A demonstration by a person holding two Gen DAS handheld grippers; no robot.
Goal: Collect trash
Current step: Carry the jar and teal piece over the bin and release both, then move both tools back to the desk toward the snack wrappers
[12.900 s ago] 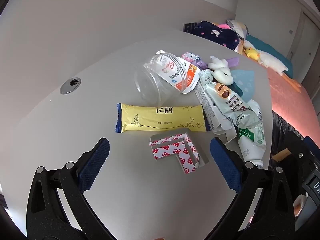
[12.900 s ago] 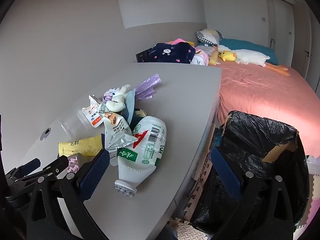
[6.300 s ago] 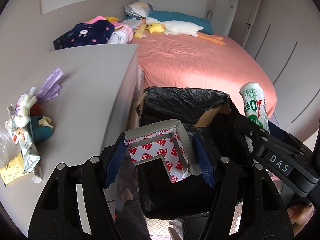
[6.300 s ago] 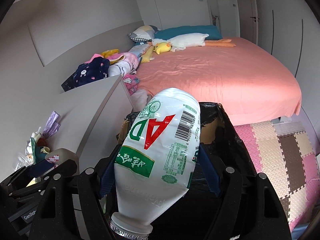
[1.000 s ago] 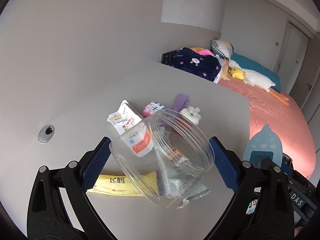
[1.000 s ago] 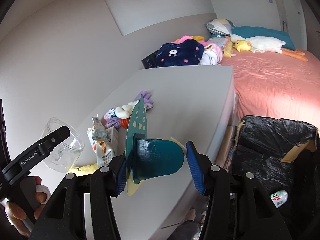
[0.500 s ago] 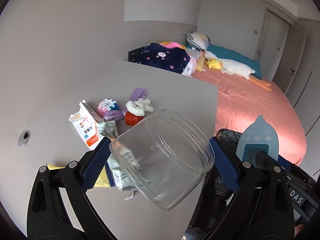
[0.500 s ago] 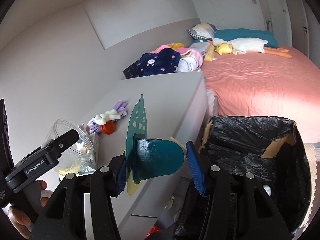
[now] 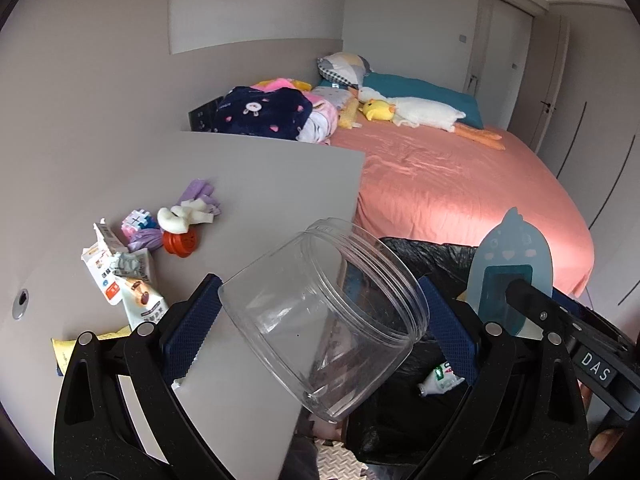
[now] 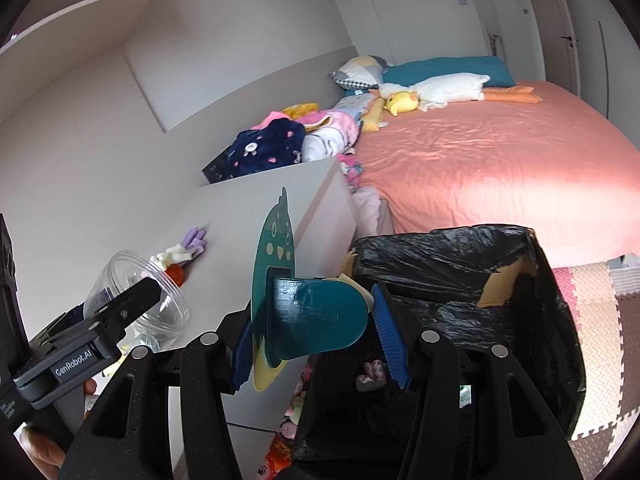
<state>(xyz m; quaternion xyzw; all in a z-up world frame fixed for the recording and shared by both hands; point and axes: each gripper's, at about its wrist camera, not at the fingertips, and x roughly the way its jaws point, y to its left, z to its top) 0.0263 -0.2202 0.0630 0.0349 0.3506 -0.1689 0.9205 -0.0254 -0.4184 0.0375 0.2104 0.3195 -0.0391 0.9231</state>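
My left gripper [image 9: 320, 320] is shut on a clear plastic jar [image 9: 324, 312], held tilted over the desk's right edge and the near side of the black-lined trash bin [image 9: 404, 420]. My right gripper [image 10: 318, 336] is shut on a teal bird-shaped plastic piece [image 10: 308, 312], held at the left rim of the trash bin [image 10: 480, 320]. The jar also shows in the right wrist view [image 10: 136, 300], and the teal piece in the left wrist view [image 9: 510, 272]. More trash lies on the desk: snack wrappers [image 9: 128, 284], a yellow wrapper [image 9: 64, 350], a red cap [image 9: 180, 242].
The grey desk [image 9: 260, 184] ends just left of the bin. A white bottle [image 9: 440, 378] lies inside the bin. A bed with a pink sheet [image 9: 460, 184], plush toys and clothes lies behind. Foam floor mats [image 10: 600, 320] are to the right of the bin.
Both grippers have swung right from the desk toward the bin, carrying the jar and the teal piece. The bin is now closer and under both.
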